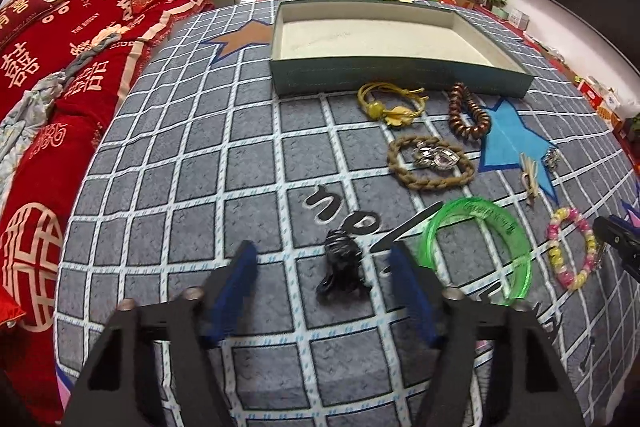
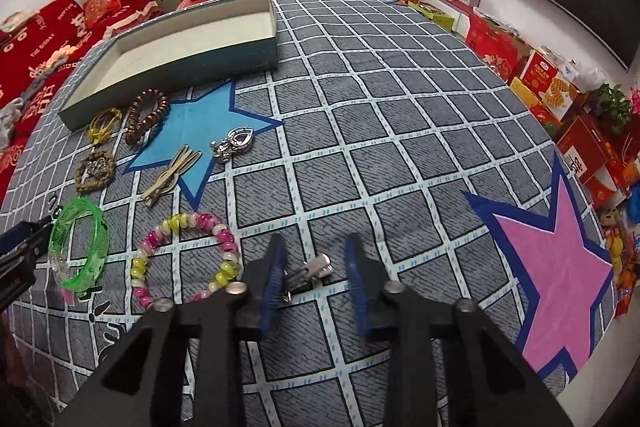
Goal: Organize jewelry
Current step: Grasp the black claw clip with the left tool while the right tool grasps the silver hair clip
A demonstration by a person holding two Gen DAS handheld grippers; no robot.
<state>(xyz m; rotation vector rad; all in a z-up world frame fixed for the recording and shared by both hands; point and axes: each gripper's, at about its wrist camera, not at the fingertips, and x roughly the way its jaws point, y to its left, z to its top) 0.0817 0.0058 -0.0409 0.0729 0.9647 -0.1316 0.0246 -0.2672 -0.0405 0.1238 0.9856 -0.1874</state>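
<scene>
Grey checked cloth [image 1: 180, 187] with star patches covers the work surface, with a red-draped sofa to the left and clutter at the far end. One shallow tray [image 1: 400, 77] stands empty at the far side; no jewelry is in it yet. Count of loose pieces: one yellow cord bracelet [image 1: 390, 103], one brown beaded bracelet [image 1: 466, 113], one braided bracelet [image 1: 430, 163] with a silver charm, one green bangle [image 1: 480, 251], one pink-and-yellow beaded bracelet [image 2: 186, 259], one tan hair clip [image 2: 170, 173], one silver heart pendant [image 2: 234, 145], one black hair claw [image 1: 340, 263], one silver clip [image 2: 308, 273]. Left gripper [image 1: 322, 267] is spread wide around the claw, near side. Right gripper [image 2: 314, 257] is released, straddling the silver clip. Risks, as judged: the flat clip may slide on the cloth as the fingers close; the right gripper's left finger sits just beside the beaded bracelet and could drag it.
</scene>
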